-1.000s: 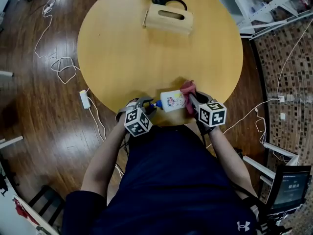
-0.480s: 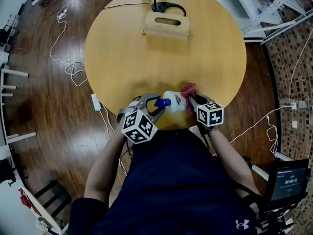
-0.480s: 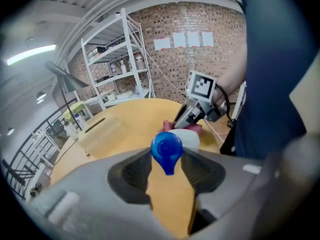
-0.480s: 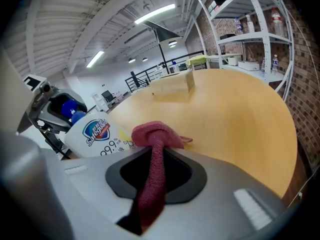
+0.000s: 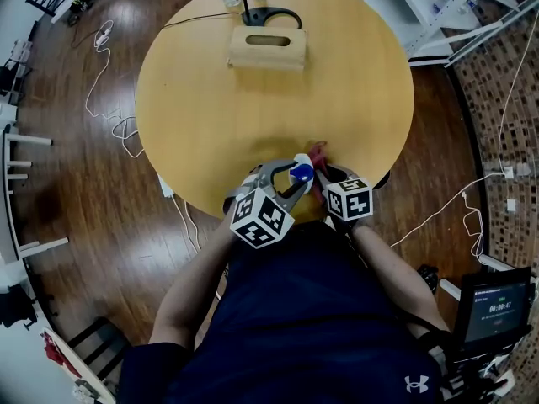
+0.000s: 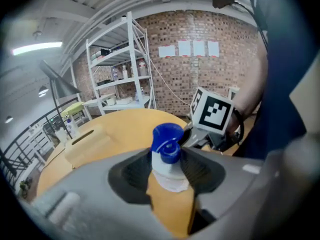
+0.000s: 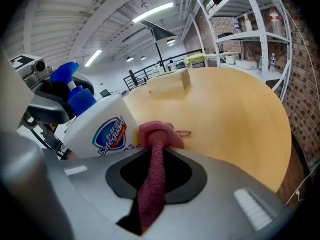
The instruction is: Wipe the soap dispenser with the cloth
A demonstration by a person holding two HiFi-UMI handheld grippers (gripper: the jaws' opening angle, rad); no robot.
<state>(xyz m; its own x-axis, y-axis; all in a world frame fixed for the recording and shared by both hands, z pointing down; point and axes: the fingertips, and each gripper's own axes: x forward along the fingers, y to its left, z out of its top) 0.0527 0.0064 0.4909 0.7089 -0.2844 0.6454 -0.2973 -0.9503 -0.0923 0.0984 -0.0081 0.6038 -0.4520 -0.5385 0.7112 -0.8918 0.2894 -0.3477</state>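
- Your left gripper [image 6: 167, 166] is clamped on the neck of the soap dispenser [image 7: 100, 126], just under the blue pump [image 6: 166, 138]. The bottle looks raised and tilted over the near edge of the round table [image 5: 210, 99].
- Your right gripper [image 7: 156, 176] pinches the red cloth [image 7: 156, 134], which touches the bottle's side.
- Risk: a neck-only hold could let hard rubbing twist the bottle loose, and it would fall off the edge.
- Only the right gripper view shows the label and cloth contact; only the left gripper view shows the neck grip.
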